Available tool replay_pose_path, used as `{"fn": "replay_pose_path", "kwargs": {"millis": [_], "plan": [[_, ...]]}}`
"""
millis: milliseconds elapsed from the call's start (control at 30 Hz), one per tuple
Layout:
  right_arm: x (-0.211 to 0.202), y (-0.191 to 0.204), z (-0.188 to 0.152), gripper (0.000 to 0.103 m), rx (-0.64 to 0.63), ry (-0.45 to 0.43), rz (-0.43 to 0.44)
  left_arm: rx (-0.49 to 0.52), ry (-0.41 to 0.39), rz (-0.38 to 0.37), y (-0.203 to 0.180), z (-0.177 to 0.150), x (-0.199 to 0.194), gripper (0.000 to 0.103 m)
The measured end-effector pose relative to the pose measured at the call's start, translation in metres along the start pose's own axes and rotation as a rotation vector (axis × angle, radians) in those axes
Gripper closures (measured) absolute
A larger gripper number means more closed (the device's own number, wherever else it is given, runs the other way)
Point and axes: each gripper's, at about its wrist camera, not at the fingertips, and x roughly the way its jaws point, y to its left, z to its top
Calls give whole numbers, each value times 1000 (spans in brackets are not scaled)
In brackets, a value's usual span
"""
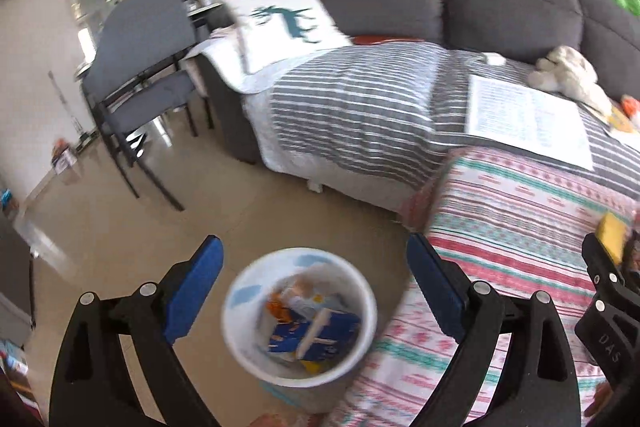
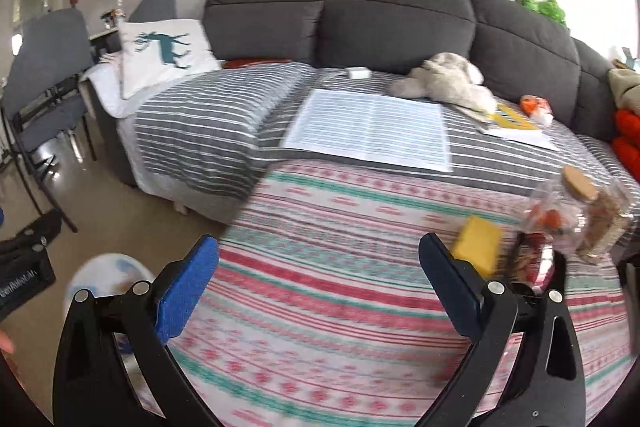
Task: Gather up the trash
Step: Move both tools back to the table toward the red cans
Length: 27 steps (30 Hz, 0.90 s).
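Observation:
In the left wrist view a white bin [image 1: 240,291] stands on the floor, holding a blue packet [image 1: 320,335] and an orange wrapper [image 1: 280,307]. My left gripper [image 1: 314,243] hangs above it, open, with nothing between its blue pads. My right gripper [image 2: 320,243] is open and empty over the patterned blanket [image 2: 320,307]. Just right of its right finger lie a yellow block [image 2: 478,245], a clear bag with orange and red bits [image 2: 548,223] and a cork-lidded jar [image 2: 596,211]. The bin's rim [image 2: 104,267] shows blurred at the lower left of the right wrist view.
A grey sofa [image 2: 392,23] under a striped cover holds a printed sheet [image 2: 372,127], a plush toy [image 2: 448,79], an orange wrapper [image 2: 534,107] and a deer cushion [image 2: 164,55]. Grey chairs [image 1: 136,75] stand on the tiled floor to the left.

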Motion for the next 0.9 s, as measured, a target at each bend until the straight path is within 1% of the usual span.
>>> {"fn": "replay_pose_path", "kwargs": {"millis": [67,167,233,267,333,433,500,600,633,733,833,900], "plan": [[0,-25,-4,7,-8,4,-41,34,-7,-15,-21,1,-4,10],[0,-64,-10,7,-3,12,-99,94,-12,-48,-59,-2,-10,10],[2,-93,-14,7,8,26,-141,141,0,-90,-88,-6,-13,10],[3,-106,-16,7,13,32,-162,155,9,-108,-97,-7,-12,10],[4,-138,-22,7,37,39,-214,198,56,-185,-128,-14,-13,10],[4,-180,-34,7,94,51,-262,248,119,-286,-166,-26,-14,10],[7,-210,-43,7,151,77,-292,303,171,-361,-197,-37,-15,10],[13,-242,-49,7,216,125,-287,393,236,-460,-240,-53,-18,10],[16,-256,-51,7,241,150,-284,418,245,-479,-250,-58,-20,10],[20,-283,-58,7,292,190,-284,512,261,-543,-288,-72,-32,10],[27,-307,-66,7,363,241,-248,609,270,-569,-318,-87,-39,10],[31,-313,-68,7,392,263,-228,686,266,-555,-336,-99,-41,10]]}}
